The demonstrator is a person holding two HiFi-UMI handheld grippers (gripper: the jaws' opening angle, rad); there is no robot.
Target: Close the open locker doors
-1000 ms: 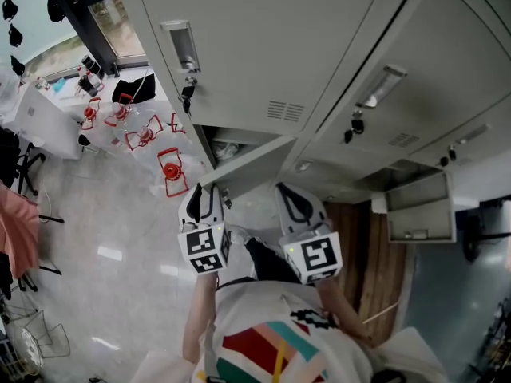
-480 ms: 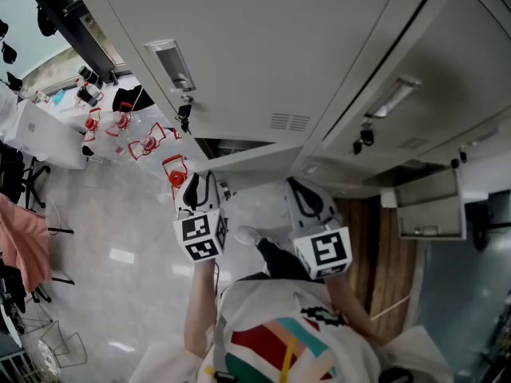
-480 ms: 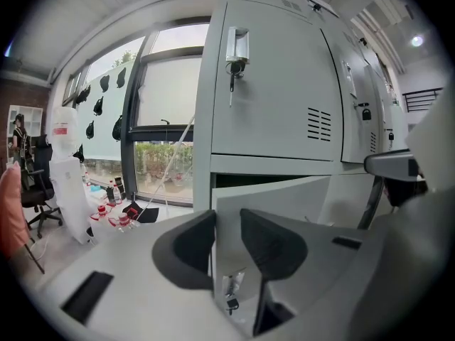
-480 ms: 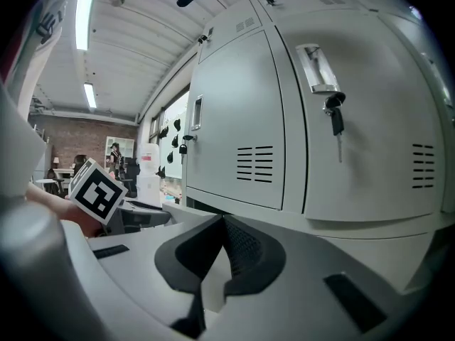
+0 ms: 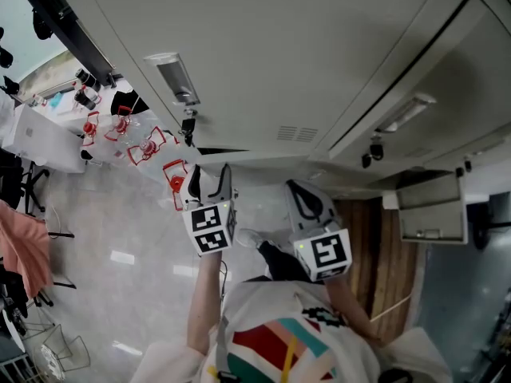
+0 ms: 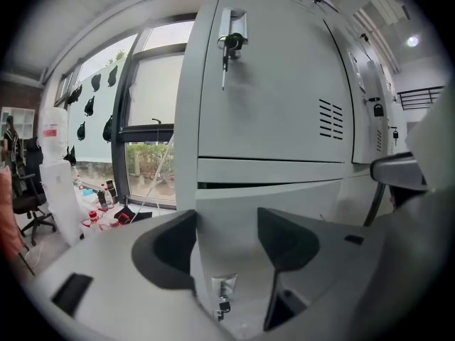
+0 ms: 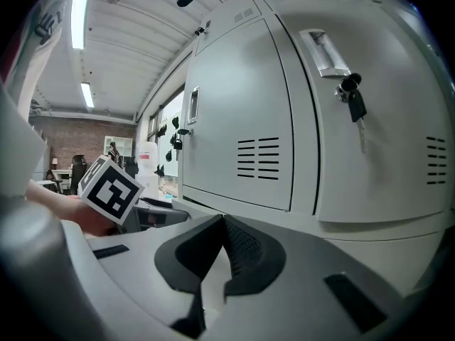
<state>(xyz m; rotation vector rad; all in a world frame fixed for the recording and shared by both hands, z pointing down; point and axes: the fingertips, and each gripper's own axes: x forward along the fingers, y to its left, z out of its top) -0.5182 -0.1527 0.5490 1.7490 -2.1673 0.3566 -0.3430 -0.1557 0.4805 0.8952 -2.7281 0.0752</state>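
Note:
Grey metal lockers (image 5: 303, 46) fill the top of the head view. The lower left locker door (image 6: 270, 197) stands almost shut, with a thin dark slit (image 5: 239, 151) left along its top edge. My left gripper (image 5: 209, 180) is right in front of that door. Its jaws are opening, and in the left gripper view (image 6: 227, 236) only the door's face shows between the pads, with nothing pressed. My right gripper (image 5: 307, 199) hangs beside it, shut and empty, pads touching (image 7: 217, 239). Further right, a small locker door (image 5: 431, 211) stands open.
Keys hang in the locks of the shut doors (image 6: 229, 42) (image 7: 353, 96). Red wire frames (image 5: 148, 146) and bottles lie on the pale floor at left near a window. A wooden panel (image 5: 375, 254) runs below the right lockers. The person's striped shirt (image 5: 279, 341) fills the bottom.
The lower left locker door has swung from clearly open to nearly shut. My left gripper moved in toward it and its jaws have spread apart. The right gripper barely moved.

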